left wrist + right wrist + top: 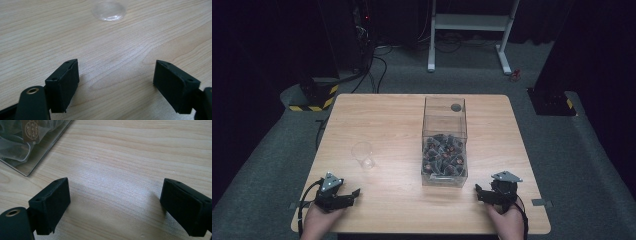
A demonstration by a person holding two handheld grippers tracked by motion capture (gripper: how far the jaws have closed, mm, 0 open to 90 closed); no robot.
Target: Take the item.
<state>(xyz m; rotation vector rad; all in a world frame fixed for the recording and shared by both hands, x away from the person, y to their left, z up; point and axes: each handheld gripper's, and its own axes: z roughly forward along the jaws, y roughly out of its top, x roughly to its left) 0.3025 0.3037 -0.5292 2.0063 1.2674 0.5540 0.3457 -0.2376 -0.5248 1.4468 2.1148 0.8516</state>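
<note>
A clear plastic cup (362,154) stands upright on the tabletop (392,120), left of centre and a little toward the near edge. To its right, well apart from it, a clear box (444,142) holds a heap of small dark sachets (443,155) in its near half.

The left gripper (353,193) rests near the near left corner of the tabletop, held in the person's left hand (319,220). Its fingers (62,82) stand wide apart and released, with bare wood between them. In the left gripper view the cup's rim (109,10) sits ahead of the fingers, roughly on the line between them, so the cup lies ahead of this gripper and slightly toward the table's middle.

The right gripper (480,192) rests near the near right corner, just in front of the box's near wall, its fingers (51,203) likewise spread and holding nothing. In the right gripper view the near corner of the box (27,150) lies ahead and off to the left of the fingers, not between them.

The cup is clearly nearer the left gripper and the box nearer the right. Being upright, the cup has a vertical long axis, so a level approach from the near side would likely bring the fingers to either side of its wall. For the sachets, the right gripper would probably have to rise above the box's rim and come down from the top.
</note>
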